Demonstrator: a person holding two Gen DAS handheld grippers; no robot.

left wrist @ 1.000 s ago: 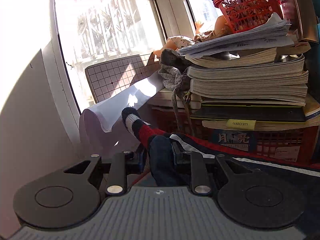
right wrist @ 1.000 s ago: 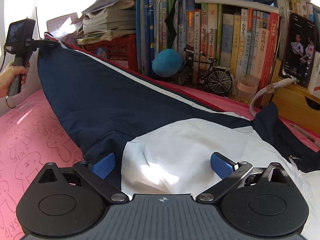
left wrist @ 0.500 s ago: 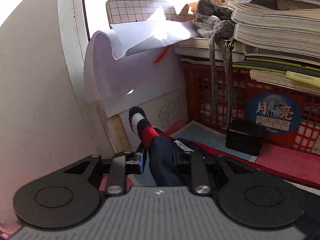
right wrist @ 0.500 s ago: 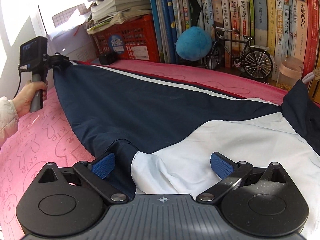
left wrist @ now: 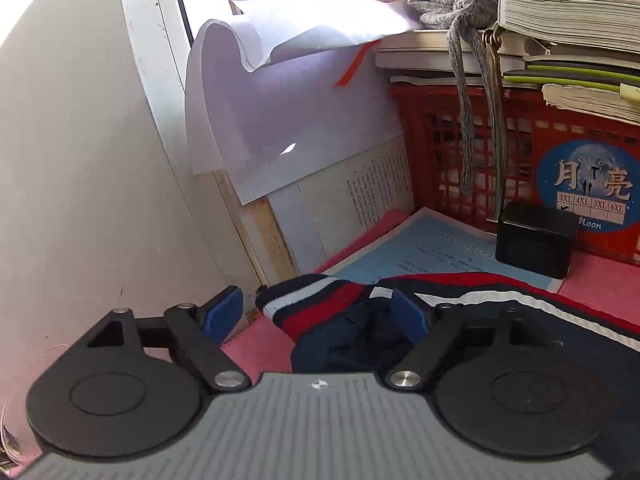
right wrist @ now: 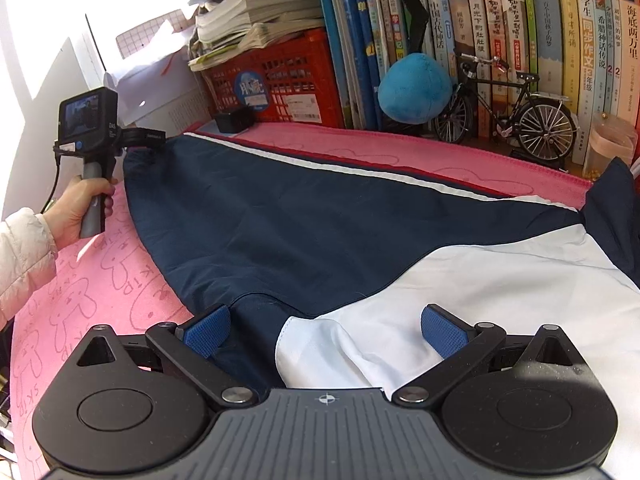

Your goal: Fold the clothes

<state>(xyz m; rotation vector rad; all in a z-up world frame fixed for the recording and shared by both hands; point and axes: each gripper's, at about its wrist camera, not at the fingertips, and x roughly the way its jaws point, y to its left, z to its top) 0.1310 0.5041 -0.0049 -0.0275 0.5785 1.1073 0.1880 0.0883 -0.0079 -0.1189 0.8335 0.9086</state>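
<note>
Both grippers [left wrist: 318,312] [right wrist: 326,332] spread over jacket [right wrist: 300,220]

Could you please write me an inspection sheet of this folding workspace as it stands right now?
Surface: pink mat printed with rabbit outlines, partly covered by the garment.
Job's things: navy and white jacket spread flat; its striped cuff lies on the mat at the far corner.
Clutter: red crate under stacked books, small black box, blue plush ball, model bicycle.
Grippers: left gripper open, cuff between its fingers; right gripper open over the jacket's hem.
Cables: black lead hanging from the left gripper's handle.
Surroundings: row of upright books, window at the left.
</note>
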